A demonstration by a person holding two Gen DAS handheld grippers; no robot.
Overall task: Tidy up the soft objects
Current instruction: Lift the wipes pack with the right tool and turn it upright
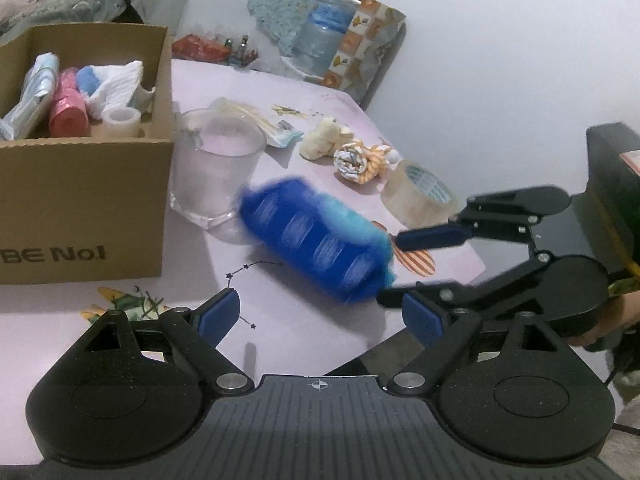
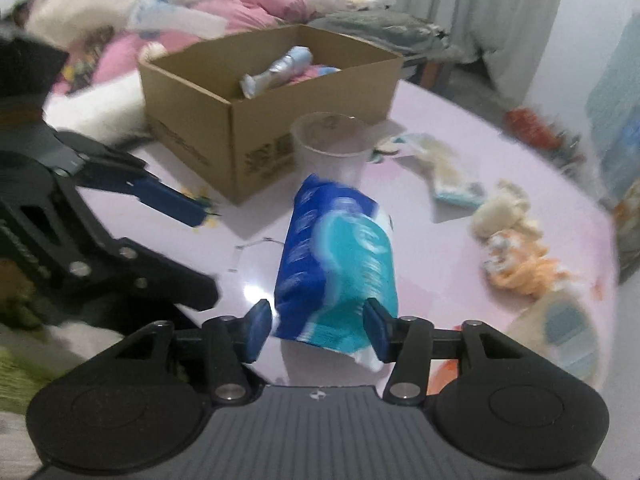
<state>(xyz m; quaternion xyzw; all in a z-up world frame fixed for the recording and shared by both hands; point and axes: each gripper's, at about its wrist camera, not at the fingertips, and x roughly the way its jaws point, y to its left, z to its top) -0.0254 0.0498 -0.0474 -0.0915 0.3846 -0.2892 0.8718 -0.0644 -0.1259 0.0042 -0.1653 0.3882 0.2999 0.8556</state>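
Left wrist view: a pale lilac tabletop (image 1: pixel 304 320) with small printed star lines and cartoon figures, set against a plain white wall (image 1: pixel 500 40).

Cardboard box (image 1: pixel 86 204), open-topped, at the left of the table; inside it a pink roll, a white cloth, a small tape roll and a wrapped packet. Clear plastic cup (image 1: pixel 218 168), upright, just beside the box. Blue tissue pack (image 1: pixel 316 240), blurred, held over the middle of the table, near the cup. Cream soft toy (image 1: pixel 322 140), a rolled striped cloth (image 1: pixel 360 162) and a roll of clear tape (image 1: pixel 420 194) lay in a row toward the far right edge. A water bottle (image 1: pixel 326 28) stood beyond the table against the wall.

Left gripper (image 1: pixel 320 316): jaws spread wide, nothing between them, low over the near edge.

Right gripper (image 2: pixel 318 330): jaws partly closed, both blue pads pressing the near end of the tissue pack (image 2: pixel 340 256), which pointed away toward the cup (image 2: pixel 330 148) and box (image 2: pixel 240 120).

Right wrist view: behind the table, a bed heaped with pink bedding (image 2: pixel 248 0) and white plush; grey curtains (image 2: pixel 460 12) at the back. Edges of this view were blurred.
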